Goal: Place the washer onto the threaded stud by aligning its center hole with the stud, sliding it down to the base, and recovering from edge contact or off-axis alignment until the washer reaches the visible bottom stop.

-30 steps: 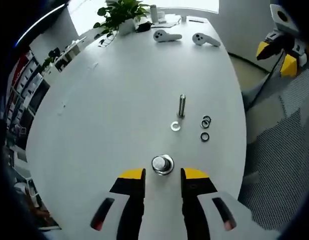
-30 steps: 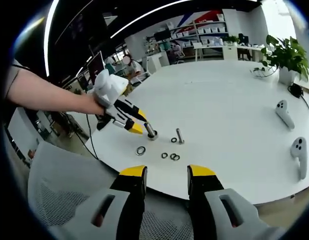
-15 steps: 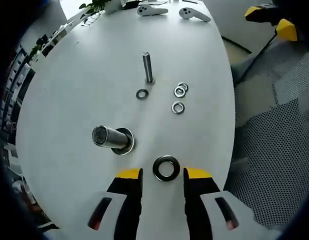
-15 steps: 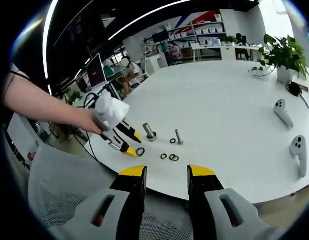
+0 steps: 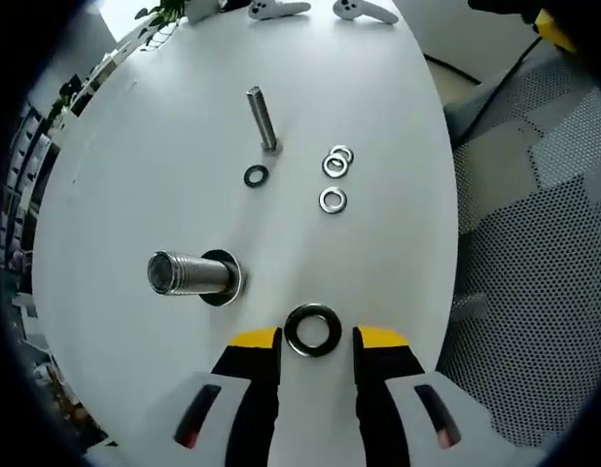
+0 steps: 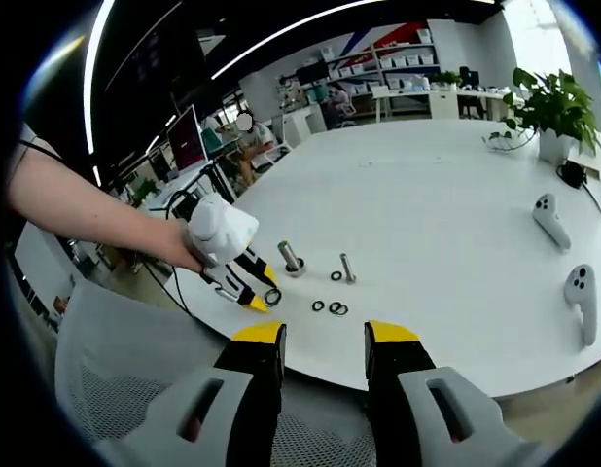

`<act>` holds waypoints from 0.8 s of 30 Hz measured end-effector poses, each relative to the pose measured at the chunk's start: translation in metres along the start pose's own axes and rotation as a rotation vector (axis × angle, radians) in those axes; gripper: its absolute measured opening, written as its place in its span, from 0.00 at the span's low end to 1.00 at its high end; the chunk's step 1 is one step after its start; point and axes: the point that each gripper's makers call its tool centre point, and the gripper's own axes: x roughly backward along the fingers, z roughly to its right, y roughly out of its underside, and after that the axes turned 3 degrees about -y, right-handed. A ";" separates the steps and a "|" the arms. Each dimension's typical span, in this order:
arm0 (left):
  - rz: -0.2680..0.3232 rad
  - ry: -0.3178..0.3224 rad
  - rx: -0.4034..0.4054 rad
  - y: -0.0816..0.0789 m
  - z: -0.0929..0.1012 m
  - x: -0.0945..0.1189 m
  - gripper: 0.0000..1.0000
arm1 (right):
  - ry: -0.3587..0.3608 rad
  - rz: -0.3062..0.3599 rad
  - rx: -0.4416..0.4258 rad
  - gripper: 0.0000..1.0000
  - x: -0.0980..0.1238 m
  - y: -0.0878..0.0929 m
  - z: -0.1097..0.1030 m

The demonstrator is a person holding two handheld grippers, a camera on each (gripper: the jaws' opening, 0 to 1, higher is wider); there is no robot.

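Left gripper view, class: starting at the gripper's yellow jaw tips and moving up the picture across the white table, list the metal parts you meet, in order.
Large dark washer → thick threaded stud → lone small washer → small dark washer → pair of touching washers → thin upright bolt.

My left gripper (image 5: 317, 339) points down at the table edge with its yellow-tipped jaws parted, a gap between them; in the right gripper view I see it (image 6: 260, 297) held in my left hand (image 6: 179, 250), my bare forearm reaching in from the left side. My right gripper (image 6: 325, 338) hangs back off the table, level and facing across it, its two yellow-tipped jaws spread apart with nothing between them.
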 end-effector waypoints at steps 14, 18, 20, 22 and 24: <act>-0.061 -0.001 -0.022 0.000 -0.003 -0.002 0.22 | -0.002 -0.003 0.002 0.34 -0.001 0.001 0.000; -0.062 -0.002 -0.018 0.000 -0.002 -0.001 0.21 | 0.001 -0.001 -0.001 0.34 0.000 0.000 0.000; -0.060 -0.004 -0.010 0.000 -0.003 -0.001 0.21 | 0.001 -0.002 -0.002 0.34 0.000 0.000 0.000; -0.044 -0.006 0.013 0.000 -0.004 -0.001 0.20 | 0.001 -0.004 0.000 0.34 0.000 0.001 0.000; -0.032 -0.005 0.002 0.001 -0.003 0.000 0.20 | 0.002 -0.003 -0.001 0.34 0.000 0.001 0.000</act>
